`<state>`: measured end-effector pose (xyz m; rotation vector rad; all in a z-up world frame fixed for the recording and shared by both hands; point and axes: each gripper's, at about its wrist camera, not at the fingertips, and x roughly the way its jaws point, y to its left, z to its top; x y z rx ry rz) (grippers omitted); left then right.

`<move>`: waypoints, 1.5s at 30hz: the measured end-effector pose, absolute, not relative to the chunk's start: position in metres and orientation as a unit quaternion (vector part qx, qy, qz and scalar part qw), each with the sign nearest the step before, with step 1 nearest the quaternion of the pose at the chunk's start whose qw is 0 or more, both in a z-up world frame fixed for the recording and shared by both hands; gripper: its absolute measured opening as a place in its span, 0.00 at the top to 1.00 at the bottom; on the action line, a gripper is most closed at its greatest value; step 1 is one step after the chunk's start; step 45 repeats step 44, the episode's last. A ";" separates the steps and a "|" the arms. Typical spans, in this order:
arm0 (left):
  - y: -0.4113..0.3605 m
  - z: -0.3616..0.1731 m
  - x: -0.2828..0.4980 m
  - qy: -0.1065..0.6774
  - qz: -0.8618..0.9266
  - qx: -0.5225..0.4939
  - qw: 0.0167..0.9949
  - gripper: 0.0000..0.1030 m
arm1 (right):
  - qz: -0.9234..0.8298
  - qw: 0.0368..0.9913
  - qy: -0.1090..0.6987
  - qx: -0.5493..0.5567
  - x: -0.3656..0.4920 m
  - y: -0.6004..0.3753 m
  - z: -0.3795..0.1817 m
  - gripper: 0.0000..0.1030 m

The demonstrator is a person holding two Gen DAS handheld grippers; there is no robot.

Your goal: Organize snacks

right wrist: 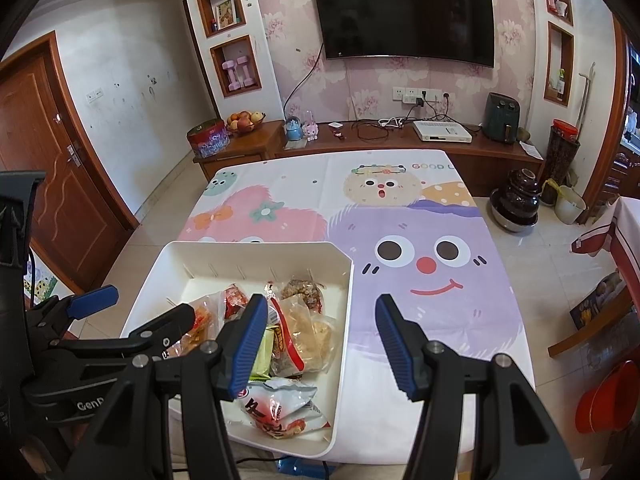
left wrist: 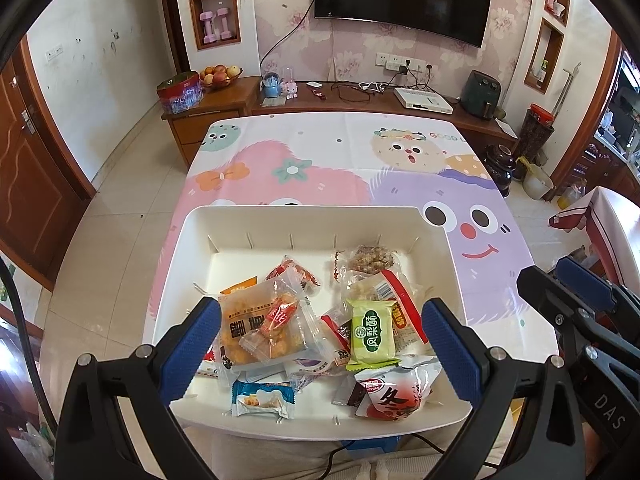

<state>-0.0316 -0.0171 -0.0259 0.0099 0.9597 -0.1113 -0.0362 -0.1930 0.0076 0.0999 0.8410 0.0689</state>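
I see the snacks (left wrist: pixel 320 320), crinkly clear, green, red and blue packets, heaped in a white bin (left wrist: pixel 304 220) at the near edge of my worktop (left wrist: pixel 500 240). My left gripper (left wrist: pixel 320 328) hangs spread above them, gripping nothing; my right gripper (right wrist: pixel 322 340) is spread too, empty.

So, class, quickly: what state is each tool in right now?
Left tool: open, above the snacks in the white bin, gripping nothing.
Right tool: open, over the bin's right edge, holding nothing.
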 end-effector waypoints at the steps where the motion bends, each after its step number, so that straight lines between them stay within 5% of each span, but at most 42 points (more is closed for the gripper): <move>1: -0.017 -0.026 -0.031 0.461 -0.053 0.005 0.886 0.03 | 0.034 0.911 0.409 0.049 -0.037 -0.193 0.006 0.45; 45: -0.017 -0.032 -0.033 0.463 -0.051 0.006 0.885 0.03 | 0.034 0.909 0.412 0.051 -0.035 -0.195 0.006 0.45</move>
